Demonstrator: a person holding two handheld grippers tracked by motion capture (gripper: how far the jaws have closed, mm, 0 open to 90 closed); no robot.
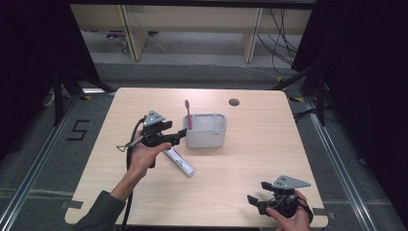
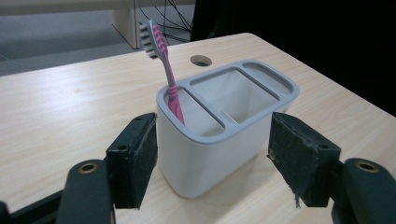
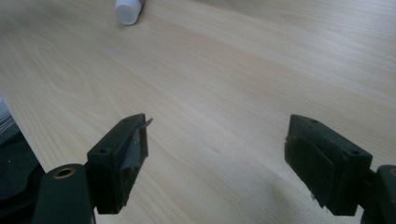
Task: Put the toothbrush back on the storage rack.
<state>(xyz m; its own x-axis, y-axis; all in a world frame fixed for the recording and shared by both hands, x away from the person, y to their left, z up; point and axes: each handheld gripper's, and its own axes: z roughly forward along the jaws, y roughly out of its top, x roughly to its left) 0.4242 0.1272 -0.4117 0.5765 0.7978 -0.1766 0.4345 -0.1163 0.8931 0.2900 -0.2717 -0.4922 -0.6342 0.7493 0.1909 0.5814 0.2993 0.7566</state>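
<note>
Just left of the holder [image 1: 205,130], left gripper [image 1: 179,134] hanging with jaws spread wide, nothing pinched between them, pads clear of the grey wall on both sides. Standing in the holder's near end slot: the pink toothbrush [image 2: 163,60], bristles up, leaning a touch. Looks like the release step just after dropping the brush in. Next up, probably, the toothpaste tube [image 1: 179,162], lying flat on the table [image 1: 240,192] right below that left hand [image 1: 140,156]; calls for backing off without nudging the holder, then coming down across the tube.

Over at the near right corner, right gripper [image 1: 256,198] low and idle, jaws also wide, bare wood between them.

From the left gripper view: three compartments, two of them empty. From the right gripper view: the tube's white cap [image 3: 127,11] far off. From the high view: the whole layout.
</note>
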